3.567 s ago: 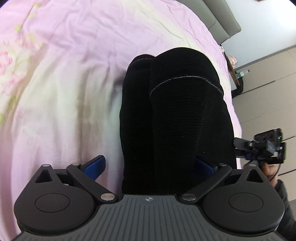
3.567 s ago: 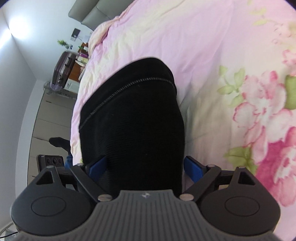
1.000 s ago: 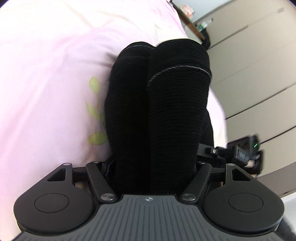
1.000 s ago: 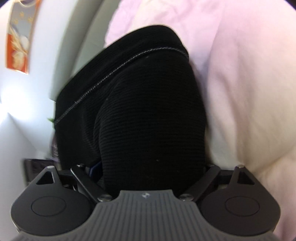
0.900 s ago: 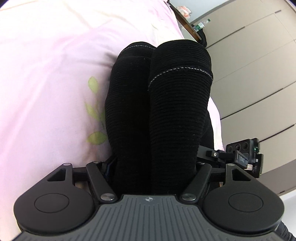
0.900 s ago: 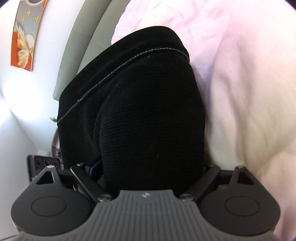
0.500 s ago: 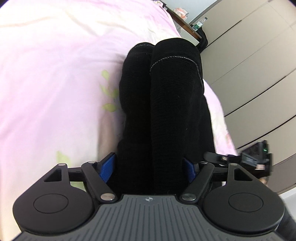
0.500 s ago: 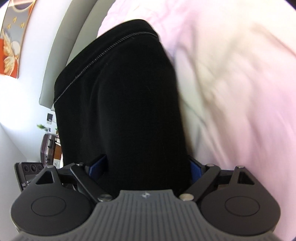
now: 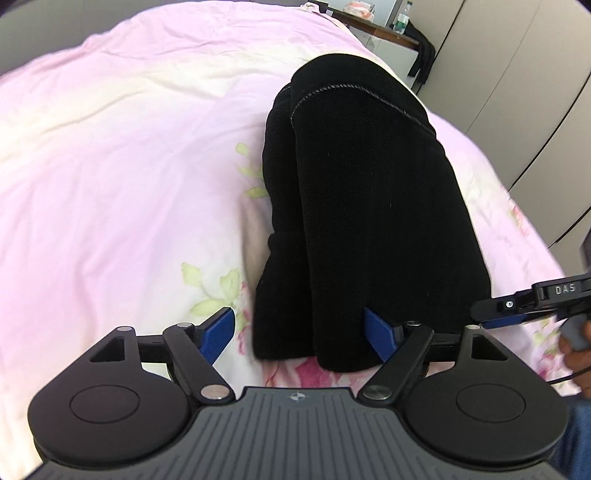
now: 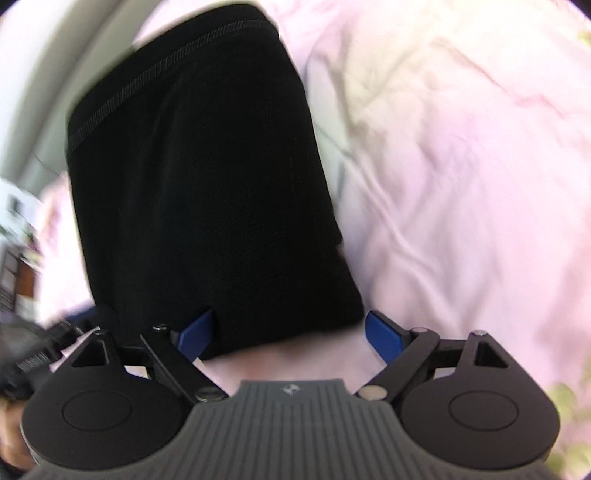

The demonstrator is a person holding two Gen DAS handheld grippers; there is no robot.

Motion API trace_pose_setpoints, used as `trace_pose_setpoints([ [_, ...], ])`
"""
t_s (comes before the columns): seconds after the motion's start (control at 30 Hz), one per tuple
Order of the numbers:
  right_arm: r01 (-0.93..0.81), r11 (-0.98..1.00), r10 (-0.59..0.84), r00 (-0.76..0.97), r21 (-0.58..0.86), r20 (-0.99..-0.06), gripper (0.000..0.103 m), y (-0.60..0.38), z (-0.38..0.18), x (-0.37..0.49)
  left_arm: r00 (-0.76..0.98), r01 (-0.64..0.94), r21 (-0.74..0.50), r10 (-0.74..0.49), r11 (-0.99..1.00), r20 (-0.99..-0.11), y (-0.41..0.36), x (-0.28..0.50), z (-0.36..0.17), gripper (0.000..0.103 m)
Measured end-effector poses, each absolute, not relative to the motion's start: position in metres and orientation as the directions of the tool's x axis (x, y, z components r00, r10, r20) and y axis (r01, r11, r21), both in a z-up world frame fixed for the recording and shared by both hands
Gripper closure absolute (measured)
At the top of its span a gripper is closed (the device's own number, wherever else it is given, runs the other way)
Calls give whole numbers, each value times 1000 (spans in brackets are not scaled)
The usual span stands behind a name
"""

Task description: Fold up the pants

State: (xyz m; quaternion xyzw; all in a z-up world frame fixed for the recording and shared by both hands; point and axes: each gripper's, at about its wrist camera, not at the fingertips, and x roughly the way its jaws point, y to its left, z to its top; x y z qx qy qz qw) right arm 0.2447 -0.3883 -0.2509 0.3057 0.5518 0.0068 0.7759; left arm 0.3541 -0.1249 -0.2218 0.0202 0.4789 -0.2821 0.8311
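Observation:
The black pants [image 9: 362,206] lie folded in a thick stack on the pink bedspread [image 9: 110,155]. A grey-stitched hem shows at the far end. My left gripper [image 9: 299,328] is open, its blue fingers on either side of the stack's near left corner. My right gripper [image 10: 291,330] is open at the near right corner of the pants [image 10: 199,177]; the near edge lies just ahead of its jaws. The right gripper also shows in the left wrist view [image 9: 532,304].
The bedspread [image 10: 461,166] has pink flowers and green leaves. Beige wardrobe doors [image 9: 524,74] stand beyond the bed's far right side, with a small table holding bottles [image 9: 384,26] at the far end. A grey headboard [image 10: 44,74] is on the left.
Both grippers have opened and let go of the pants, which now rest flat on the bed. Both have drawn back a little from the near edge.

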Motion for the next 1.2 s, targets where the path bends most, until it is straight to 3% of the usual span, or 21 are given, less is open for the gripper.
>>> trace_pose_setpoints([
  [0.13, 282, 888, 227, 420, 364, -879, 25, -362, -217, 227, 404, 494, -138, -367, 859, -838, -125, 334, -215, 7],
  [0.17, 271, 898, 200, 449, 347, -871, 24, -354, -205, 220, 408, 492, -97, -327, 865, -853, -127, 329, -213, 11],
  [0.2, 268, 902, 179, 480, 338, -859, 19, -349, -196, 212, 425, 486, -44, -280, 873, -861, -127, 322, -211, 29],
  [0.23, 271, 902, 157, 519, 336, -840, 15, -345, -185, 200, 441, 482, -16, -258, 876, -860, -126, 315, -207, 32],
  [0.43, 296, 883, 74, 679, 365, -731, 5, -311, -147, 146, 480, 464, -149, -389, 873, -786, -104, 267, -161, 13],
  [0.67, 387, 892, -109, 688, 235, -718, 5, -297, -110, 109, 564, 473, -107, -394, 874, -726, -117, 222, -105, 0],
  [0.9, 411, 892, -201, 733, 188, -649, 5, -274, -56, 76, 618, 459, 5, -314, 889, -721, -145, 202, -85, 0],
  [1.2, 424, 895, -237, 716, 138, -657, 5, -270, -56, 62, 626, 458, 27, -300, 889, -720, -158, 193, -81, 0],
])
